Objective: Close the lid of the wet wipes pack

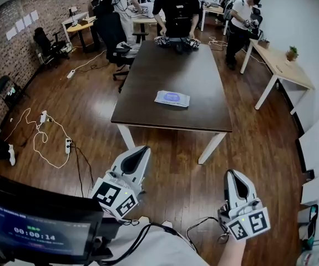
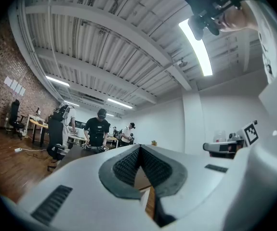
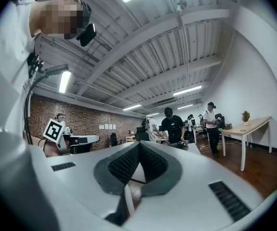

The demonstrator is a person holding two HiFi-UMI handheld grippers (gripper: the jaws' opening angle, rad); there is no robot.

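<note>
While wipes pack [image 1: 172, 98] illegible, timer [image 1: 34, 231] "00:00:14"

A dark brown desk [image 1: 165, 82] with white legs stands on a wooden plank floor [image 1: 92, 112], its long axis running from 6 to 12 o'clock in the head view. Taking the desktop as a clock face, the wet wipes pack [image 1: 172, 98] lies flat just off centre toward 5 o'clock, well clear of every edge; it is white with a blue oval patch on its top face. At 12 o'clock, on the far edge, sits a cluster of dark and white equipment [image 1: 177, 44]. On the floor at the desk's 8 o'clock lie a white power strip [image 1: 68, 145] and a looping white cable [image 1: 41, 148].
</note>
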